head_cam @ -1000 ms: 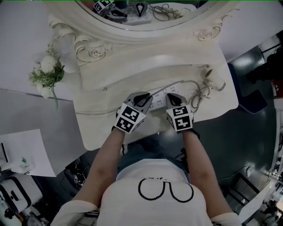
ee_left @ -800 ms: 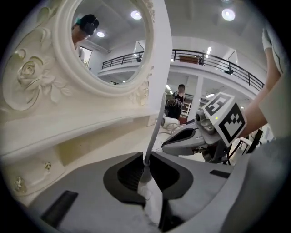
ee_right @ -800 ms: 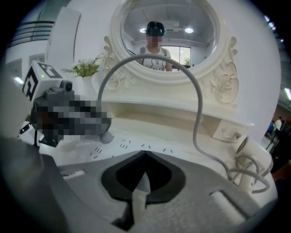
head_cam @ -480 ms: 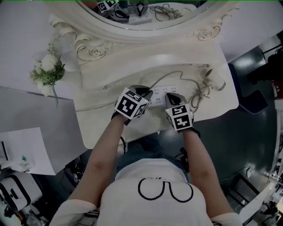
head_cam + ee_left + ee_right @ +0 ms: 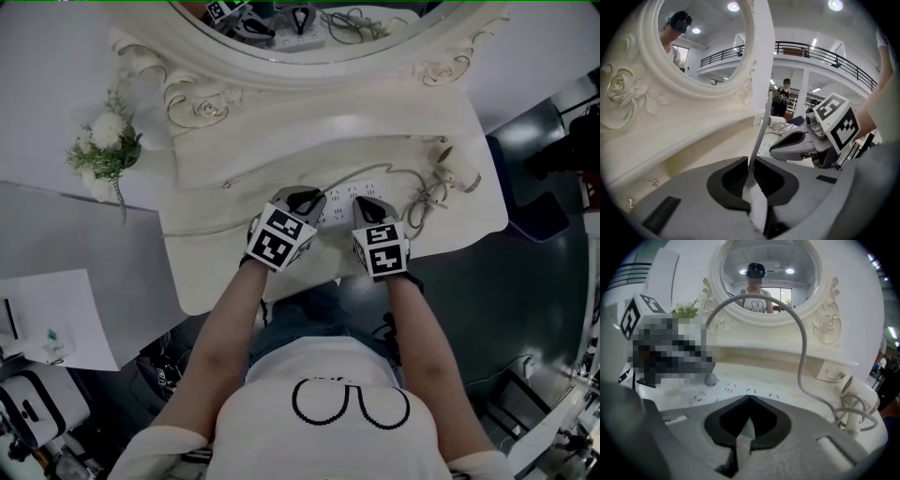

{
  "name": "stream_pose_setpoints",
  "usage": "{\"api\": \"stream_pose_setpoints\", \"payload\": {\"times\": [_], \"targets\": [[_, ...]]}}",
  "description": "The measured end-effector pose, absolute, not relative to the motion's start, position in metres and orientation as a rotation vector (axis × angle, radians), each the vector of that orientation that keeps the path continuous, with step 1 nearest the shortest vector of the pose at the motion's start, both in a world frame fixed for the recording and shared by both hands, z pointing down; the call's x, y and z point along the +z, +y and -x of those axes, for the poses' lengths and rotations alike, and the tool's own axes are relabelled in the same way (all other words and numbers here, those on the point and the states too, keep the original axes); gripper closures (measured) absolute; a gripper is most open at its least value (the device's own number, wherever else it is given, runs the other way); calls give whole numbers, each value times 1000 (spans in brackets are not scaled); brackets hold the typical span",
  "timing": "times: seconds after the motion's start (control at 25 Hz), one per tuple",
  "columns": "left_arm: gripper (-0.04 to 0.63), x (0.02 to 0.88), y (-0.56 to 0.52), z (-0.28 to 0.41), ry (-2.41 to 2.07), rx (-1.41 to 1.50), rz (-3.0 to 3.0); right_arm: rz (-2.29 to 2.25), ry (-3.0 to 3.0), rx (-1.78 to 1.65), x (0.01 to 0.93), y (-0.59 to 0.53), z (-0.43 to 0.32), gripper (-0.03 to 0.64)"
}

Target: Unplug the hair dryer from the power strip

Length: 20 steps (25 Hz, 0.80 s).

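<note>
The left gripper (image 5: pixel 751 165) is clamped on the pale grey cord (image 5: pixel 760 131), which rises straight out from between its pads. No view shows whether the plug sits just below the grip or whether it is in its socket. Just beside it, the right gripper (image 5: pixel 749 398) has its jaws together with nothing in them, tips low over the white power strip (image 5: pixel 339 199), probably to pin it. The cord arcs on to the white hair dryer (image 5: pixel 459 176), which lies at the right end of the vanity table (image 5: pixel 216 272). The cord looks soft and smooth, likely to slip or strain under a pull, so the stiff plug body is the better hold. The strip looks light and would lift unless pressed down.
</note>
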State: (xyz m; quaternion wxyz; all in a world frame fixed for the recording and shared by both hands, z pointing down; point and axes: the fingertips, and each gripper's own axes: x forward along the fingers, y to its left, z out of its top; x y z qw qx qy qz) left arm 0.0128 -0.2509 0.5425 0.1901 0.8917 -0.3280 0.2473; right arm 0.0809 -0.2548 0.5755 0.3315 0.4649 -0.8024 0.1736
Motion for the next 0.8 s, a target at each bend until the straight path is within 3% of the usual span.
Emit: {"api": "stream_pose_setpoints", "payload": {"times": [0.24, 0.8], "targets": [[560, 492, -263, -26, -919, 545, -2628, -1204, -2092, 461, 574, -255, -79, 621], [557, 486, -287, 10, -995, 501, -2523, -1247, -2156, 542, 541, -255, -94, 620]]}}
